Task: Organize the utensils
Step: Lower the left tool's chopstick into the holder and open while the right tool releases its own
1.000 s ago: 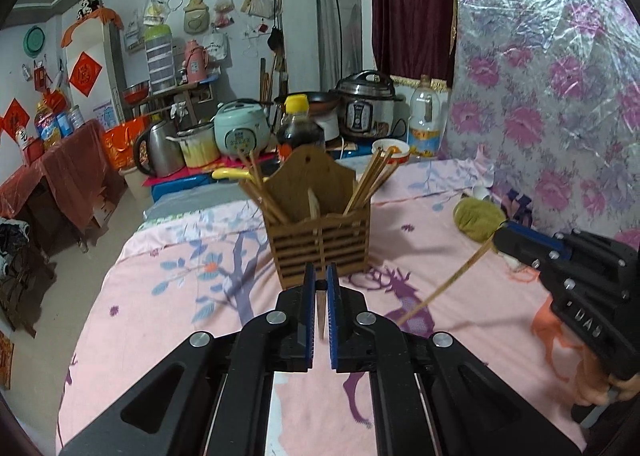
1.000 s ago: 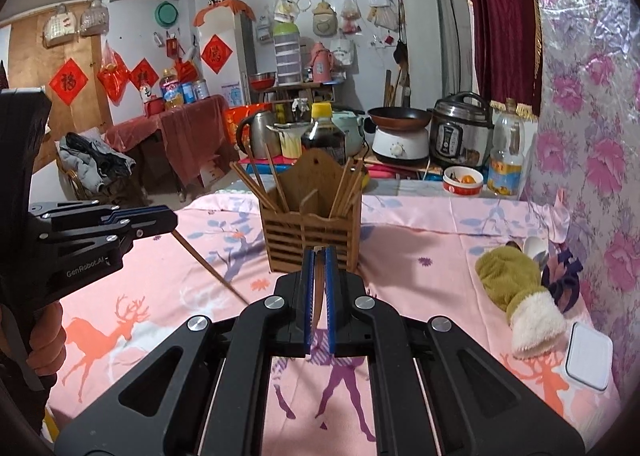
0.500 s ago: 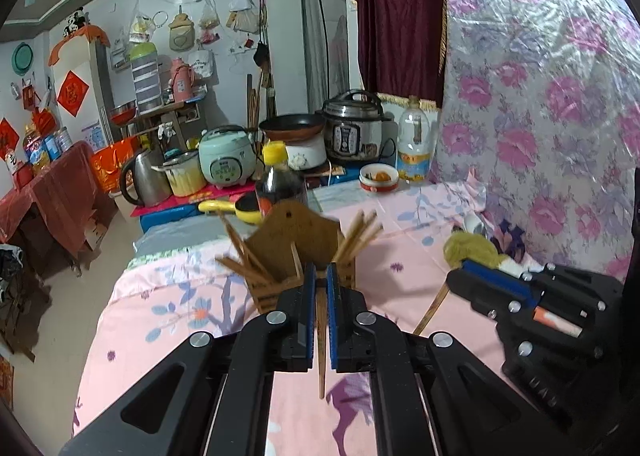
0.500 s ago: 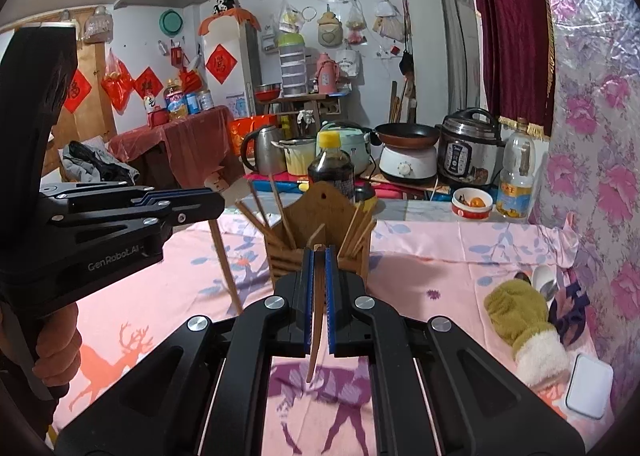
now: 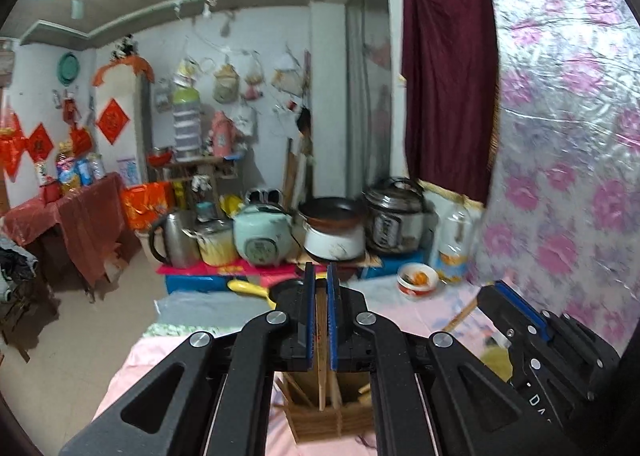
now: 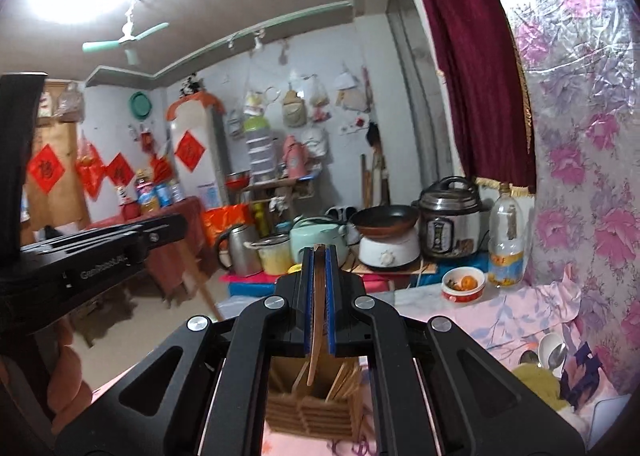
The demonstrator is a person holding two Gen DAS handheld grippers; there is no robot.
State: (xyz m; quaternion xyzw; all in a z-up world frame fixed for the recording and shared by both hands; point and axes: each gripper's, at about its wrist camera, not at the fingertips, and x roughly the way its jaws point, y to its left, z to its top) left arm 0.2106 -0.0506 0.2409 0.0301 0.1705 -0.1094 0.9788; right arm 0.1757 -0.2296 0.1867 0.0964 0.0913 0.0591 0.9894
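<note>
Both grippers have risen over the holder [image 5: 326, 412] since a second ago. Left gripper [image 5: 318, 276] clamps a chopstick [image 5: 321, 360] whose tip dips into the holder; right gripper [image 6: 319, 260] pinches another chopstick [image 6: 316, 336] above it, on the pink cloth [image 6: 516, 316].

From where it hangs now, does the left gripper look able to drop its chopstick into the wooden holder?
Probably yes. The left gripper hangs right above the wooden holder, its chopstick pointing down into the open top. The sticks already inside lean aside, leaving a gap under the tip.
</note>
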